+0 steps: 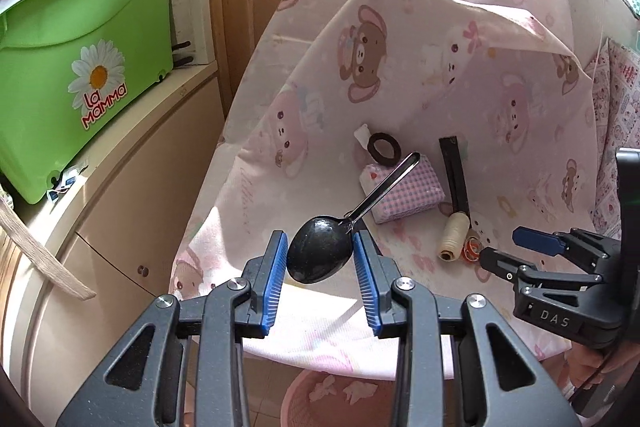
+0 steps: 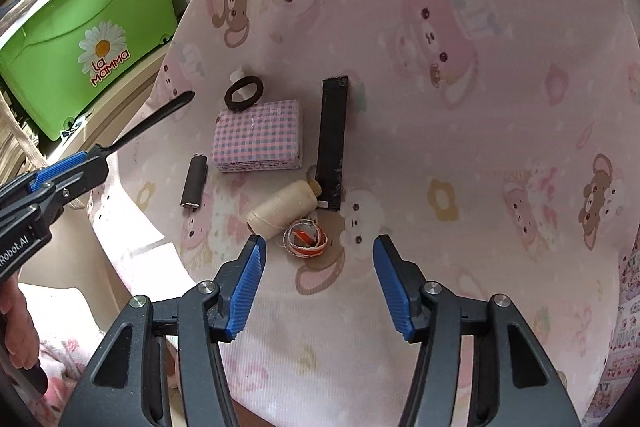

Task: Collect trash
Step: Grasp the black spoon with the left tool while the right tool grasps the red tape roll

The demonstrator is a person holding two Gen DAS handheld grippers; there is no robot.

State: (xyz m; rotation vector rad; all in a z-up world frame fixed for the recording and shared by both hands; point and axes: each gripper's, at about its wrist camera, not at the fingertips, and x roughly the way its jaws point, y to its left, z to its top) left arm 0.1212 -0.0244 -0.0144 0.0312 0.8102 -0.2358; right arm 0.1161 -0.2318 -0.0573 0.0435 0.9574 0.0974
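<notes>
My left gripper (image 1: 320,253) is shut on the bowl of a dark metal spoon (image 1: 320,255), whose handle points away over the table; the spoon also shows in the right wrist view (image 2: 156,119). My right gripper (image 2: 318,259) is open and empty, just above a small orange-and-white tape roll (image 2: 306,239). On the pink bear-print tablecloth (image 2: 460,147) lie a cream thread spool (image 2: 280,209), a long black wrapper (image 2: 332,143), a pink checked packet (image 2: 258,141), a black ring (image 2: 243,93) and a small black cylinder (image 2: 194,185).
A green "La Mamma" bin (image 1: 80,67) stands on a beige cabinet (image 1: 132,195) at the left. A pink basket (image 1: 340,403) sits on the floor below the table's near edge. The cloth rises in a fold behind the objects.
</notes>
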